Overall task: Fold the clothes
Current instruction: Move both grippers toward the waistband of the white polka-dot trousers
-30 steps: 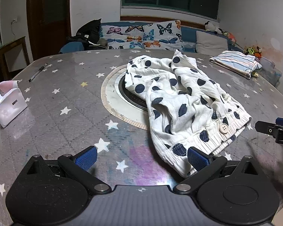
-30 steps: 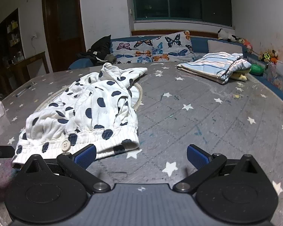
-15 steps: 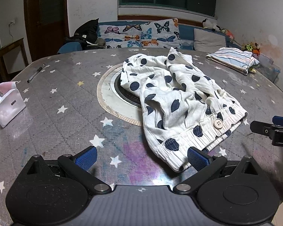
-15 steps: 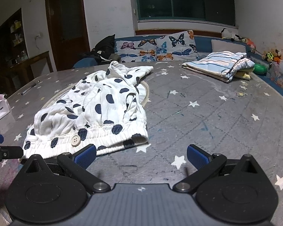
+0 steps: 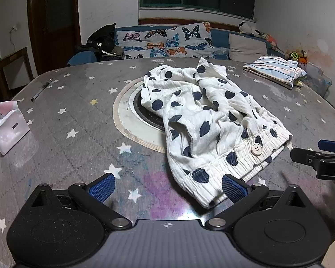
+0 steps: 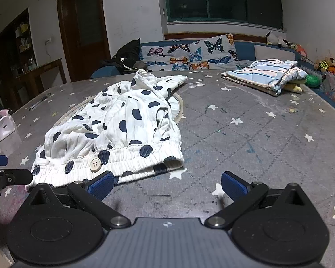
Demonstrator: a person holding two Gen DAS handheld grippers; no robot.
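Note:
White shorts with dark blue dots (image 5: 212,120) lie crumpled on the grey star-patterned table (image 5: 73,120), waistband with a white button (image 5: 256,149) toward me. My left gripper (image 5: 167,187) is open just before the waistband's left corner; its right pad (image 5: 232,188) is at the cloth edge. In the right wrist view the same shorts (image 6: 122,129) lie left of centre. My right gripper (image 6: 166,184) is open near the waistband's right end, with its left pad (image 6: 100,184) at the hem. Neither holds cloth.
A folded striped garment (image 6: 265,76) sits at the far right of the table. A small white and pink box (image 5: 7,127) and a pen (image 5: 41,89) lie at the left. A round inset ring (image 5: 127,116) marks the table centre. A sofa with butterfly cushions (image 5: 165,42) stands behind.
Both grippers have pulled back slightly and risen, so the shorts sit a little farther ahead in both views. Both stay open and the shorts have not moved.

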